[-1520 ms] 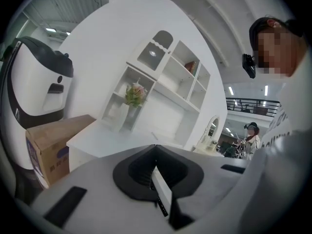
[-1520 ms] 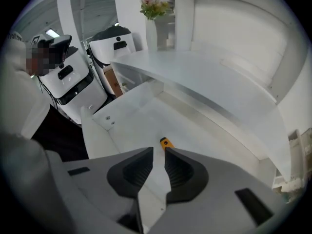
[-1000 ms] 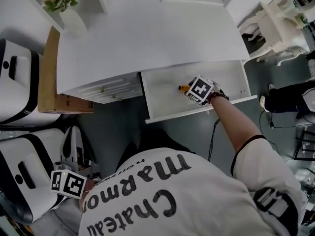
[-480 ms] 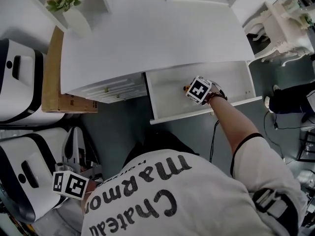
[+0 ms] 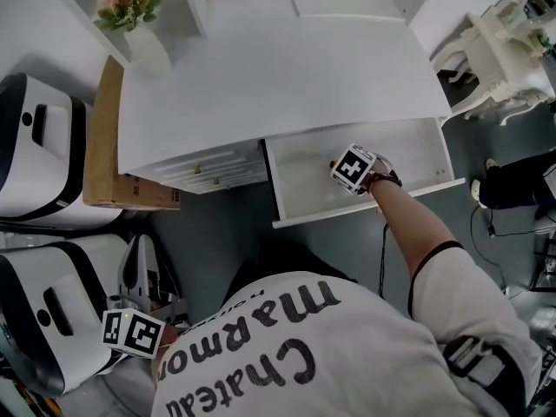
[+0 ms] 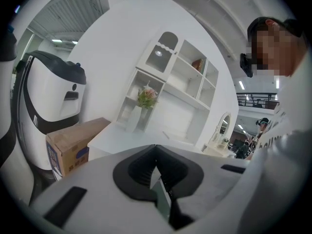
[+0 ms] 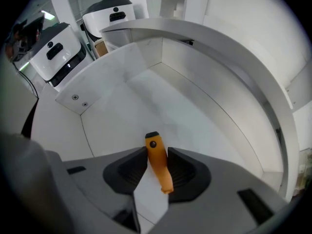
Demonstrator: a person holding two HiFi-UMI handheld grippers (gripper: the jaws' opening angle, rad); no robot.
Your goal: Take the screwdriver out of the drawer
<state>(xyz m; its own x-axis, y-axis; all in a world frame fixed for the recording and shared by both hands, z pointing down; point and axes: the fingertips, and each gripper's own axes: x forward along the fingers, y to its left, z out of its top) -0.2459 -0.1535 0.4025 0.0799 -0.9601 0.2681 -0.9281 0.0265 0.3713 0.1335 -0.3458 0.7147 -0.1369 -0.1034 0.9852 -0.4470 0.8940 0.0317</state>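
Note:
The screwdriver (image 7: 157,162), with an orange handle and a black end cap, lies on the floor of the open white drawer (image 7: 195,111). My right gripper (image 7: 157,150) points straight down into the drawer. Its jaws are closing with the handle between them, and both pads touch it. In the head view only a sliver of the screwdriver (image 5: 331,163) shows beside the right gripper (image 5: 354,168) inside the drawer (image 5: 304,185). My left gripper (image 5: 132,331) hangs low at the person's left side, far from the drawer. In its own view the left gripper (image 6: 155,147) is shut on nothing.
The white desk top (image 5: 287,68) overhangs the drawer's back. Closed drawers (image 5: 208,168) sit to its left, with a cardboard box (image 5: 113,146) and white machines (image 5: 35,146) beyond. A vase of flowers (image 5: 139,24) stands at the back left, a white chair (image 5: 504,50) at the right.
The head view has shifted, so the desk sits further right and lower. Less of the orange handle shows beside the right gripper. The left gripper has stayed put.

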